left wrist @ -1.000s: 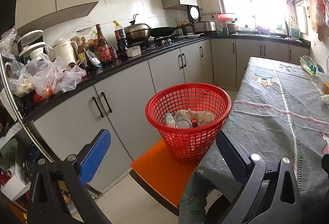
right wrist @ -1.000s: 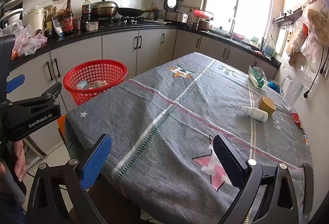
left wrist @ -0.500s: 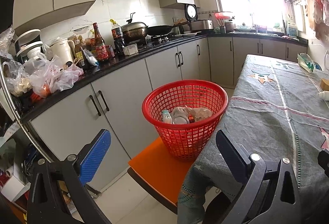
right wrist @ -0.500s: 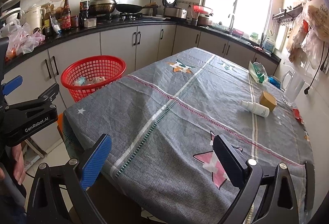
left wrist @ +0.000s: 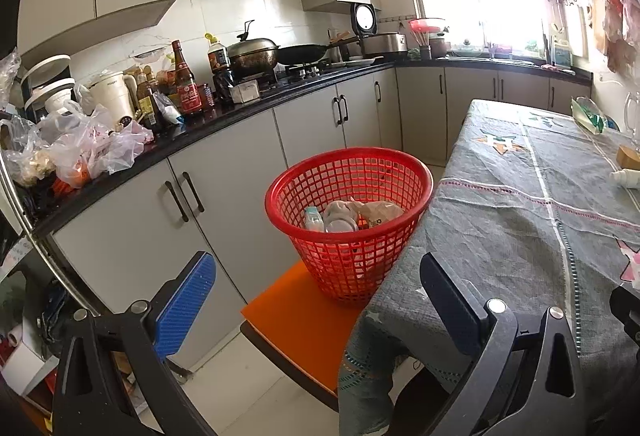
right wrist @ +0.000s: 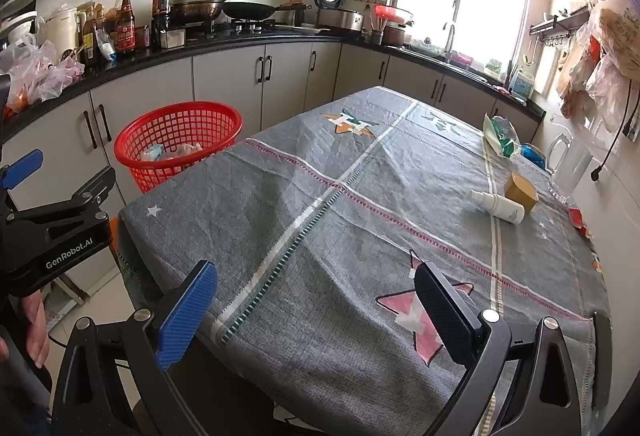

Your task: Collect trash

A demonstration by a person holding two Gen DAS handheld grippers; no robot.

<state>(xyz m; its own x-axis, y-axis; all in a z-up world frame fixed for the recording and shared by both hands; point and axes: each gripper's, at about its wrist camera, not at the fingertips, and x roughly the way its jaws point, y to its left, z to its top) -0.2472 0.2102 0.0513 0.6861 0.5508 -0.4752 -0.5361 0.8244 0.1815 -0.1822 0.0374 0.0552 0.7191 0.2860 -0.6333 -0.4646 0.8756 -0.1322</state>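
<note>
Trash lies in the red basket, which stands on an orange stool just beside the bench's near left corner. Left tongs: jaws apart, empty.

Right wrist view: white bottle lying on its side, touching a brown cup, near the bench's right edge. Right tongs: jaws apart, empty, over the near edge.

Over the last second the left gripper drew back and swung left, so the red basket sat further right in its view. The right gripper edged forward over the table, enlarging the white bottle.
</note>
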